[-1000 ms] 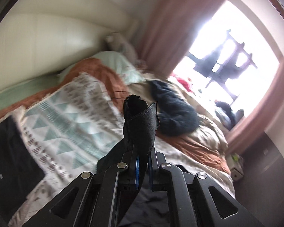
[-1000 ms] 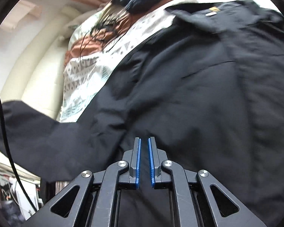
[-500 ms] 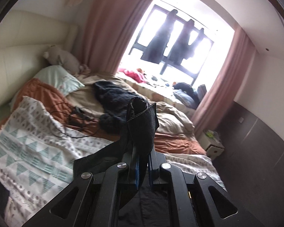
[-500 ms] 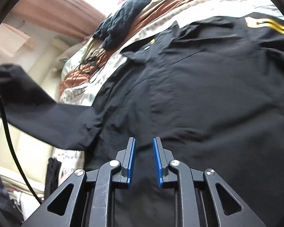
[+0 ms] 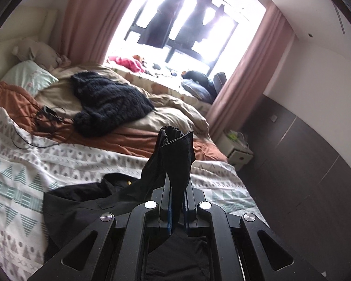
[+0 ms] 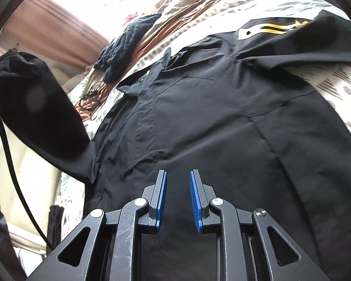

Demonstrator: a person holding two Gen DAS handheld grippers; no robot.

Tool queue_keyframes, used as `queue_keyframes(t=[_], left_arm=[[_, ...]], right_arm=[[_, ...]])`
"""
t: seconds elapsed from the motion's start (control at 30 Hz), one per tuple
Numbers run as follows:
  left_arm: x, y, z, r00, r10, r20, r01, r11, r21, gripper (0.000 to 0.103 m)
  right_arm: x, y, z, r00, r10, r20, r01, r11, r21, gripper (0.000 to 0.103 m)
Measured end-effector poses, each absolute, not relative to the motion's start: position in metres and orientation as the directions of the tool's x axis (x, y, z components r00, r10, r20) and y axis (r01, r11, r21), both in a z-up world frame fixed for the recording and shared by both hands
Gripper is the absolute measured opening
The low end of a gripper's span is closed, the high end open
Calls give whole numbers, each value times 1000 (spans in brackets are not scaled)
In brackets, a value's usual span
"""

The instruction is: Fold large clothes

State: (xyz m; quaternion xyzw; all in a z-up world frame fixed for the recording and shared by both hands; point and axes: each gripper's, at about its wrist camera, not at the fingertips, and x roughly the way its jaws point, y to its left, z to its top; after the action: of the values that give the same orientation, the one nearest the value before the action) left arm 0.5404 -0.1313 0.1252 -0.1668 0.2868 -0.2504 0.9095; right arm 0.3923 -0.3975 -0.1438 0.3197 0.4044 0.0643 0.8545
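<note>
A large black jacket lies spread on the patterned blanket, with yellow stripes on its far sleeve. My left gripper is shut on the cuff of the other sleeve and holds it up above the jacket body. In the right wrist view that raised sleeve hangs in the air at the left. My right gripper hovers over the jacket's lower front. Its blue pads stand a little apart with nothing between them.
The patterned blanket covers the near side of the bed. Farther back lie a dark knit sweater, tangled cables and a pale pillow. A small white box stands on the floor by the curtain. A black cable hangs at the left.
My left gripper carried the sleeve cuff across, and its view swung from the headboard to the window. The right gripper's jaws parted from shut to slightly apart as it drew back over the jacket.
</note>
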Motion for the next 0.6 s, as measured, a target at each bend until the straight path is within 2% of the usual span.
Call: queue_keyframes(t=[0.17,0.27,0.3,0.33,0.37,0.4,0.43,0.5,0.6], left_arm=[[545,-176,91,638,-593,-491,385,798,-464,7],[545,-205,60,596,-573,-562,380,818,-431,11],[546,-213,50,573,-566,-592,379,824,-421,17],[547,-220,40,542,-568,-620,382,823,-420,33],[546,-226,28,501,-585,-637,394,810,-434,43],[543,-228,17,470,-607,-641,406,793,-454,64],[538,-227,7,459,-618,-638,411,785,-464,79],[530,-221,-3,476,-610,-634,410,791,-454,87],[522,-200,-16,483,-583,-653,388,812,-436,88]], right_arm=[[377,-426,-148,681,338,-650,200,768,609,21],[371,-442,-150,687,320,-652,228,757,612,21],[370,-444,-151,687,316,-655,235,756,611,21],[369,-448,-151,686,311,-658,243,755,610,21],[368,-451,-152,685,309,-660,247,753,609,21],[367,-453,-152,685,307,-661,252,751,610,21],[366,-454,-153,684,306,-662,255,750,610,21],[367,-457,-153,685,306,-661,257,748,612,21],[369,-456,-154,684,321,-655,253,738,625,21]])
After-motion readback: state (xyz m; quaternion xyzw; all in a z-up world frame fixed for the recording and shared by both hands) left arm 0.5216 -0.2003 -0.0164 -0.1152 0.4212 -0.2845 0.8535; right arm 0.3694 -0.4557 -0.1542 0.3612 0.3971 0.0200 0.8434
